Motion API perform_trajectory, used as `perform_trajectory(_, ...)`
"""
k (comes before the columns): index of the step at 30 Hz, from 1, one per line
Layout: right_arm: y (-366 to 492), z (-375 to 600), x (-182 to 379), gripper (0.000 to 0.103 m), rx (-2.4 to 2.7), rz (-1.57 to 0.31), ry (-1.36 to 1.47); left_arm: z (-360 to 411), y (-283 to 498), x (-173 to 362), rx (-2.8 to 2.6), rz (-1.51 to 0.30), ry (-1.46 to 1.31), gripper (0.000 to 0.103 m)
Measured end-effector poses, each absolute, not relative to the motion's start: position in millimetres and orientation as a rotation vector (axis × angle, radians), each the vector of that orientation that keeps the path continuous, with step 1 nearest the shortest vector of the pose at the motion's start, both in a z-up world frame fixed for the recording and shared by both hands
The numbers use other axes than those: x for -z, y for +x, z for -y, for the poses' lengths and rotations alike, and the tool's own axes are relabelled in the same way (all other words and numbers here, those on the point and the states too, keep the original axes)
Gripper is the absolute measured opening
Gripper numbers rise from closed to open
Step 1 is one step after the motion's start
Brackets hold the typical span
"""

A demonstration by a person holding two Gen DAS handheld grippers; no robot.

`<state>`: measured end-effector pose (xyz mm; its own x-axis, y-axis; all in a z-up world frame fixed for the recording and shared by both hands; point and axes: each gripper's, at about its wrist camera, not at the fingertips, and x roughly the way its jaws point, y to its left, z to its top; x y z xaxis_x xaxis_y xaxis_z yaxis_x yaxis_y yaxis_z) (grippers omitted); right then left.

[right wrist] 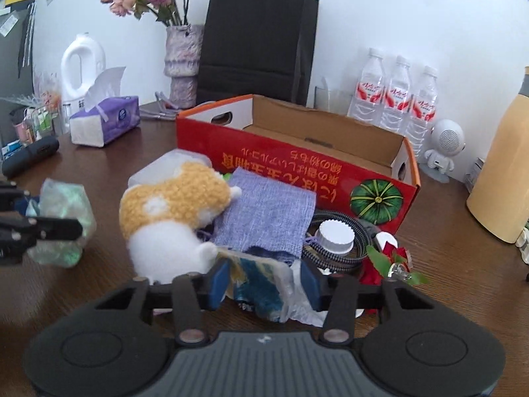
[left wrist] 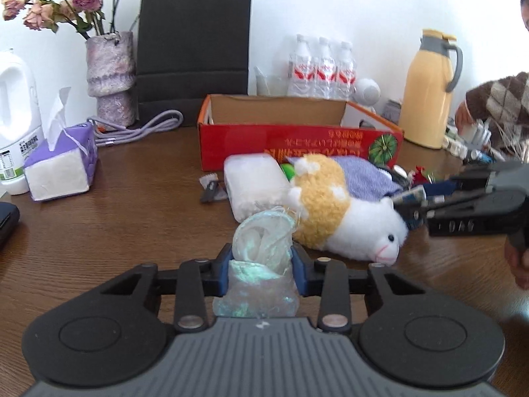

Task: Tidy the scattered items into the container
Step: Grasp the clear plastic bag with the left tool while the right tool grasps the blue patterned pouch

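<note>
- Crinkly greenish plastic bag (left wrist: pixel 261 264) is pinched between the blue pads of our left gripper (left wrist: pixel 261 266), held just above the brown wooden table (left wrist: pixel 132 205).
- Our right gripper (right wrist: pixel 264 281) is clamped on a clear packet with blue and yellow print (right wrist: pixel 261 284).
- The red cardboard box (right wrist: pixel 297 178) sits open toward the table's back edge.
- Plush toy (right wrist: pixel 172 218), purple cloth (right wrist: pixel 264 211) and white cap (right wrist: pixel 334 233) lie in a pile just in front of the box.

So the box (right wrist: pixel 297 172) sits mid-table (left wrist: pixel 132 215), with the plush toy (left wrist: pixel 334 211), cloth (right wrist: pixel 264 211) and white-capped jar (right wrist: pixel 334 235) piled in front of it. Bottles (right wrist: pixel 393 99) stand behind it along the back edge, tissue pack (left wrist: pixel 59 165) off left.
</note>
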<state>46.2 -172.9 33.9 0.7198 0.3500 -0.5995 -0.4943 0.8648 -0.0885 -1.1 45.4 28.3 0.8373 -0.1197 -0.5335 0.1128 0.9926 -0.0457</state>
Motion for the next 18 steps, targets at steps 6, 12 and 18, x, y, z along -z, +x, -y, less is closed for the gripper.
perform_trajectory(6, 6.8, 197.1, -51.4, 0.010, -0.437, -0.551, -0.156, -43.7, -6.4, -47.8, 0.086, -0.492, -0.038, 0.035)
perform_trajectory(12, -33.4, 245.6, -97.4, 0.009, -0.395, -0.454, 0.041, -35.5, -15.0, -71.6, 0.105, -0.416, -0.045, 0.035)
perform_trajectory(18, -20.1, 274.3, -138.8, 0.009, -0.325, -0.417, 0.093, -25.2, 6.8, -102.8, 0.146, -0.364, 0.005, 0.035)
